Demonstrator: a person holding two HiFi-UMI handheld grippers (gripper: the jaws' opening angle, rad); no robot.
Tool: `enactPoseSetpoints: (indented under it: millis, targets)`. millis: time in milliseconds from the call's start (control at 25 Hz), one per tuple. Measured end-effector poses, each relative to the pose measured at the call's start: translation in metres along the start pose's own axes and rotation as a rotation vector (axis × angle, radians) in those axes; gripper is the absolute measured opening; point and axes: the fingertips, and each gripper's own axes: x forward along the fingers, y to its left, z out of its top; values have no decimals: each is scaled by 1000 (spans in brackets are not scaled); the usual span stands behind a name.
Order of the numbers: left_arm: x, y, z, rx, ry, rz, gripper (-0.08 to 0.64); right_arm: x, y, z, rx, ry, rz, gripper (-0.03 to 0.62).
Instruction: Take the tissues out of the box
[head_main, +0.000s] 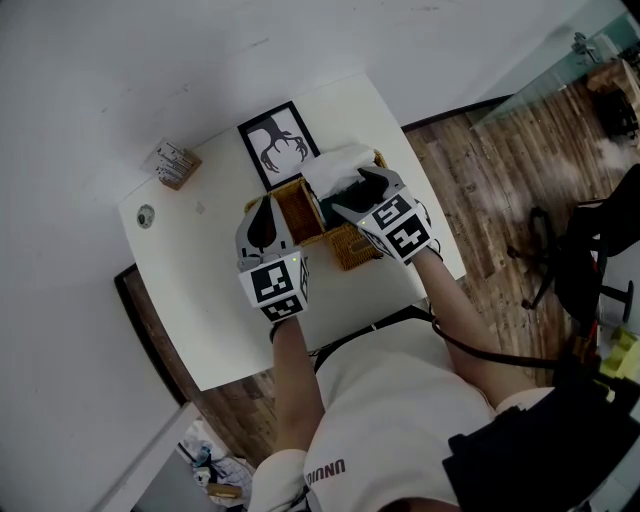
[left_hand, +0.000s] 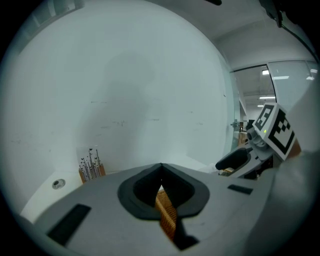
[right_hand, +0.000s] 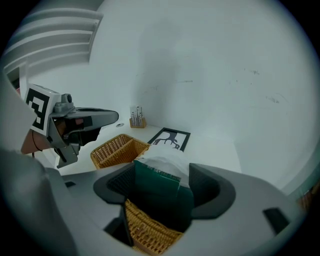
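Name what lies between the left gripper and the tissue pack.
The empty compartment of the wicker basket, in the head view. The left gripper is shut on its outer wall; the green tissue pack sits in the other.

An office-like room is suggested: a white worktop (head_main: 195, 295) is set into a corner of plain white walls (head_main: 100, 80), a wood-plank floor (head_main: 480, 180) is laid at the right, and a glass partition (head_main: 540, 85) and a black swivel chair (head_main: 570, 265) are seen at the right edge.

white wall (head_main: 100, 80), wood floor (head_main: 490, 180), perhaps glass partition (head_main: 560, 62)
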Motion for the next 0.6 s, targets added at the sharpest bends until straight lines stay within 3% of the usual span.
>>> enactPoseSetpoints:
  millis: [360, 600]
  targets:
    - [7, 2, -38, -46, 136, 3, 12, 2, -2, -4, 8, 17, -3, 342]
    - [10, -2, -48, 8, 205, 10, 12, 1, -2, -6, 12, 22, -9, 353]
